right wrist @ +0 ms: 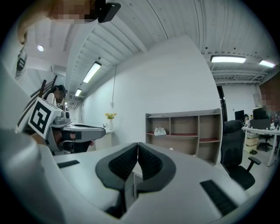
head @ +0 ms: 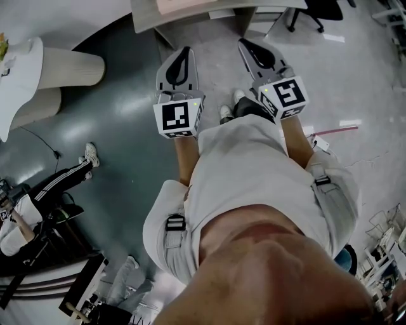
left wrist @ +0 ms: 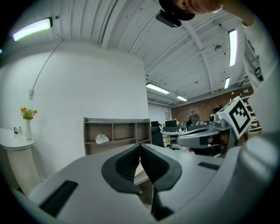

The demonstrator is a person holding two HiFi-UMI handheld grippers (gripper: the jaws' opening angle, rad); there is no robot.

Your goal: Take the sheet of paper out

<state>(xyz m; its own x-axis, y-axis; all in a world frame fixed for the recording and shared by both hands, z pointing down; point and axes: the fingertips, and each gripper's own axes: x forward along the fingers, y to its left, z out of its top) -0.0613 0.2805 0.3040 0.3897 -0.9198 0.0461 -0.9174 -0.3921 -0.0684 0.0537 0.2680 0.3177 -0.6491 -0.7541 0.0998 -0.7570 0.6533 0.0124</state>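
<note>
No sheet of paper shows in any view. In the head view both grippers are held out in front of the person's body, above the floor. My left gripper (head: pixel 184 52) points forward with its jaws pressed together and nothing between them (left wrist: pixel 140 146). My right gripper (head: pixel 245 43) is beside it, also shut and empty (right wrist: pixel 138 145). Each gripper view shows the other gripper at its side: the right gripper (left wrist: pixel 205 138) and the left gripper (right wrist: pixel 78 129). Both point level across an office room.
A wooden shelf unit (left wrist: pixel 116 133) stands against the white wall ahead. At the left are a white round table (left wrist: pixel 17 144) and its vase of flowers (left wrist: pixel 27 122). A black office chair (right wrist: pixel 236 148) is at the right. A seated person (head: pixel 57 184) is at the left. A desk edge (head: pixel 190 16) lies just ahead.
</note>
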